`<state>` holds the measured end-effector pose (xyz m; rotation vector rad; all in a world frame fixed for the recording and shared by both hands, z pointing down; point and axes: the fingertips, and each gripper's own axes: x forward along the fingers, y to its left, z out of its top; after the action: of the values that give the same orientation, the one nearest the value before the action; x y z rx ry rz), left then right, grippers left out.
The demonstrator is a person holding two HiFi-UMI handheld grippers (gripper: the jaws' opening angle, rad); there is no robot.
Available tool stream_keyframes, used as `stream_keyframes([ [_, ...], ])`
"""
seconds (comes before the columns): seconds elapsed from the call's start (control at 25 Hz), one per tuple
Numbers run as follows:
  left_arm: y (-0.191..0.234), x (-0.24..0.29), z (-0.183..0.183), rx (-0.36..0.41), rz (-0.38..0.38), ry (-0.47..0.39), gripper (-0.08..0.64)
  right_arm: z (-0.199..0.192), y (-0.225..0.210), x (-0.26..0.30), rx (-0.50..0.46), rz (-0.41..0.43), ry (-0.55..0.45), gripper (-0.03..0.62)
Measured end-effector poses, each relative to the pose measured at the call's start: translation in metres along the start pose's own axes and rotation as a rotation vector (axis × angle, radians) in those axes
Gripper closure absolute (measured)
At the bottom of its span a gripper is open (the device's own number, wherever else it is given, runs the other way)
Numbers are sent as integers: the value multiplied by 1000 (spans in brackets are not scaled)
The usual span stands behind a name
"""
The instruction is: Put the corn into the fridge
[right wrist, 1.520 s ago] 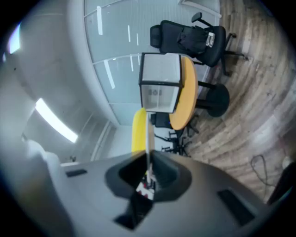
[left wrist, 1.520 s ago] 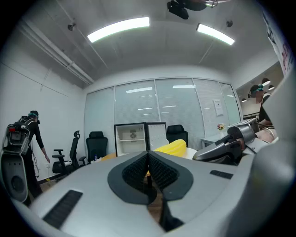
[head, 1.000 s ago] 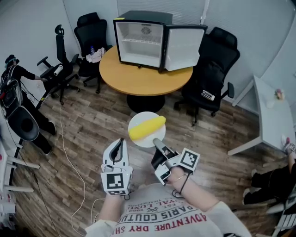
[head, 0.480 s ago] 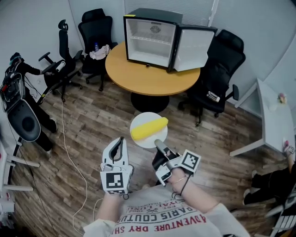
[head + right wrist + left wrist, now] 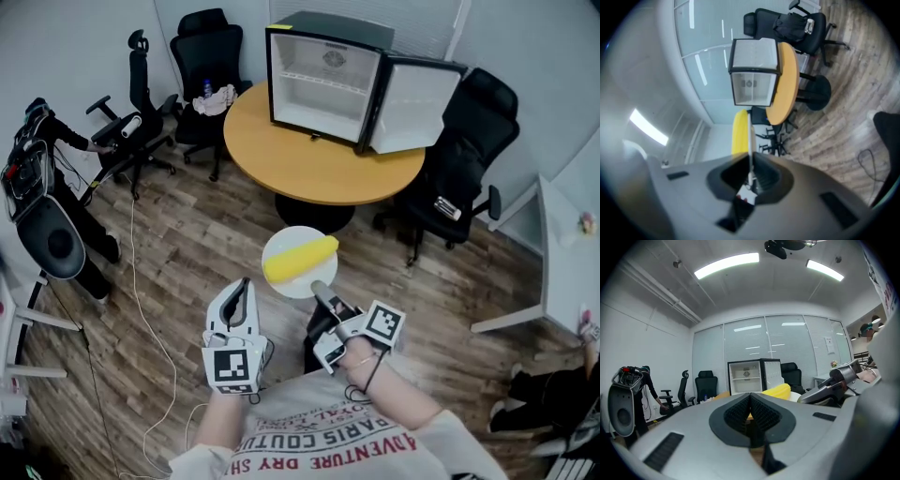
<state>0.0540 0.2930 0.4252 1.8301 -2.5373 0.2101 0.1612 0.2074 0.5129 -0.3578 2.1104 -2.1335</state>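
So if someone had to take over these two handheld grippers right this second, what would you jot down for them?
Left gripper: shut, nothing in it, held clear of the plate.
Right gripper: shut on the rim of the white plate, with the corn lying on top.
Fridge: stands on the round table ahead, door open, shelves look bare.
Done: corn is up on the carried plate.
Left: get to the table with the plate level, then put the corn inside the fridge.

Yellow corn [image 5: 300, 259], white plate [image 5: 286, 288], orange table [image 5: 319, 173]
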Motion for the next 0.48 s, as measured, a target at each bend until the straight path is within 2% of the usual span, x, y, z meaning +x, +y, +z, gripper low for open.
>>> stream_keyframes([
  [0.24, 15, 65, 12, 7, 47, -2, 531, 52, 15, 57, -15, 30, 61, 551],
  [0.48, 23, 146, 24, -31, 92, -18, 531, 114, 29, 110, -41, 35, 129, 555],
])
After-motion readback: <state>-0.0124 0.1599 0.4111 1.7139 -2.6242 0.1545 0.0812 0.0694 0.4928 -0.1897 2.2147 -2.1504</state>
